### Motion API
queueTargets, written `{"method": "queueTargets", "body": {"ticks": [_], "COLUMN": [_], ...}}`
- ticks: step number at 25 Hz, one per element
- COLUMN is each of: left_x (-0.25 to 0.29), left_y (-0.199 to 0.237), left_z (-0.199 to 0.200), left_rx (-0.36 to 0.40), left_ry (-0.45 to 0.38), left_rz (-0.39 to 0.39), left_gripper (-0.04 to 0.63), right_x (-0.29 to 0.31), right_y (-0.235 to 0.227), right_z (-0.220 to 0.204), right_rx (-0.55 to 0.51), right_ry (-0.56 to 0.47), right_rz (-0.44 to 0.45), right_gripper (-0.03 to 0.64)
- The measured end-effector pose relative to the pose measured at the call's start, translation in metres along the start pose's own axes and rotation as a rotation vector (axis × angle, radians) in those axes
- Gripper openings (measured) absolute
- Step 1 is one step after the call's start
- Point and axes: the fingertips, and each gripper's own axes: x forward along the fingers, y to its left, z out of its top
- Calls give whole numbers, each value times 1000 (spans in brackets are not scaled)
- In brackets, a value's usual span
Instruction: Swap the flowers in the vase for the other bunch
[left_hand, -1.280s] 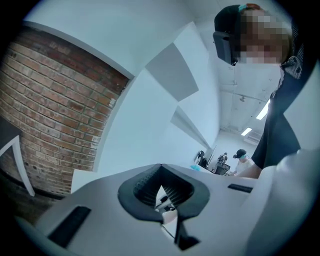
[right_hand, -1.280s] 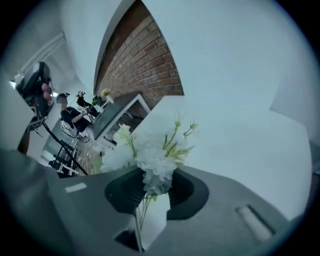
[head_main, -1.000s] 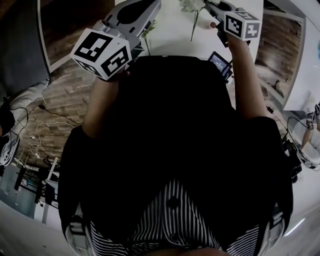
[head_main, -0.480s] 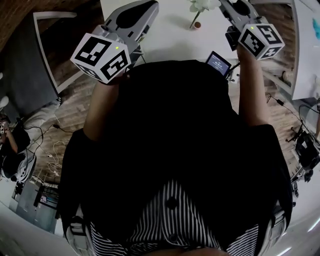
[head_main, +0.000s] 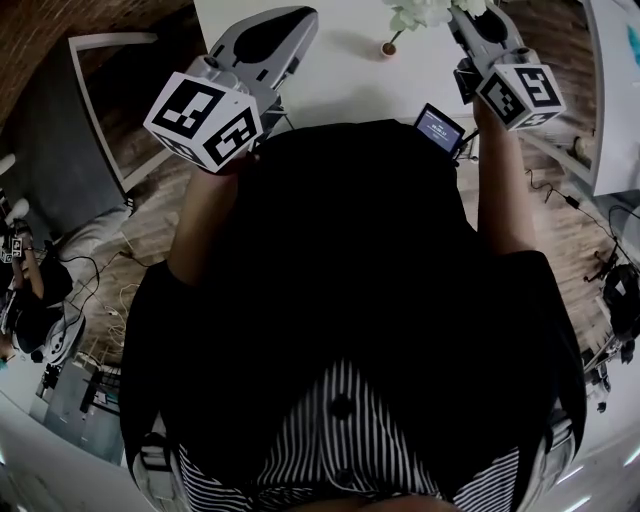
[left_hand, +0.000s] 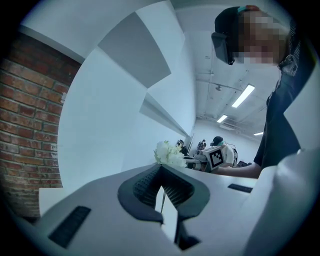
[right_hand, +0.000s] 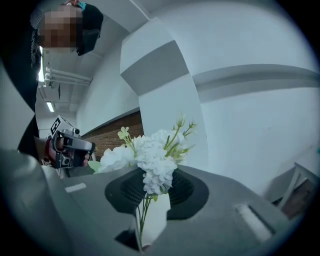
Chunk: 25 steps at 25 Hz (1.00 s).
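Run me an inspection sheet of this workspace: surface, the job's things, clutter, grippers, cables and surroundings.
Surface: white tabletop, only its near part in view.
Job's things: bunch of white flowers with green stems, held up in the air; vase and second bunch not seen.
Clutter: small dark screen beside the right forearm.
Grippers: right gripper shut on the stems; left gripper open, nothing between its jaws.
Cables: loose cables on the floor at left.
Surroundings: red brick wall, wood-pattern floor, other people far behind.
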Motion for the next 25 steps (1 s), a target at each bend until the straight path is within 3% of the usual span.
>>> {"method": "queueTargets", "body": {"ticks": [8,25], "left_x": [1,-1], "left_y": [5,4], "left_z": [-5,-1], "left_rx": [-11,-25], "left_ry": [17,14], "left_rz": [30,45], "left_gripper": [8,8], "right_x": [4,20], "right_y": [-11,2], "right_z": [-22,-84], "right_rx": [-52,-97], "right_ry": [40,104], "right_rz": [-39,-19], "right_gripper": [83,105]}}
